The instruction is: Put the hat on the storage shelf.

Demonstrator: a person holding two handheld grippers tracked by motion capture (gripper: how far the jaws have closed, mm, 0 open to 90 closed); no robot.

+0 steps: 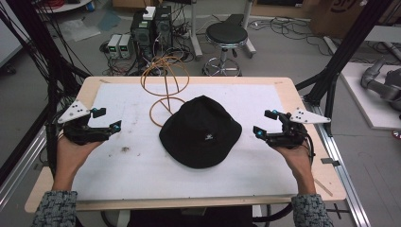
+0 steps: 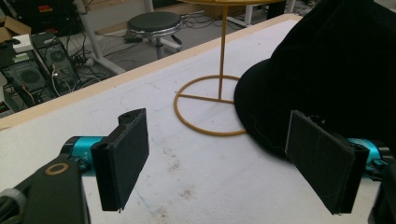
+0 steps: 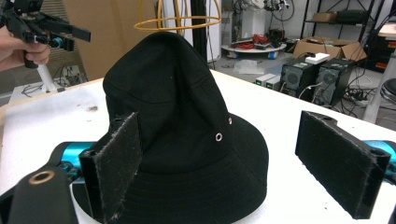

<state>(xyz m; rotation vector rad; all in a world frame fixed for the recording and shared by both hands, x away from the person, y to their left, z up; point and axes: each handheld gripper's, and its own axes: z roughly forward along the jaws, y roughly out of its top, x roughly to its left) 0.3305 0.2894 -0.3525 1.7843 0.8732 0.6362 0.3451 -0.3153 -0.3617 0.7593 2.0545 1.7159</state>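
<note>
A black bucket hat (image 1: 201,132) lies brim down in the middle of the white mat (image 1: 118,161). Behind it stands a yellow wire hat stand (image 1: 164,85), its base ring partly under the brim. My left gripper (image 1: 107,119) hovers left of the hat, open, with nothing between its pads. My right gripper (image 1: 265,123) hovers at the hat's right, also open and apart from the brim. In the left gripper view the hat (image 2: 336,65) and the stand's ring (image 2: 205,109) lie ahead of the open gripper (image 2: 229,163). In the right gripper view the hat (image 3: 187,126) rises between the spread fingers (image 3: 343,161).
The wooden table (image 1: 302,113) ends a little beyond the mat on every side. A round black stool (image 1: 226,35), computer boxes (image 1: 151,28) and cables stand on the floor behind it. A dirty spot (image 1: 125,149) marks the mat's left half.
</note>
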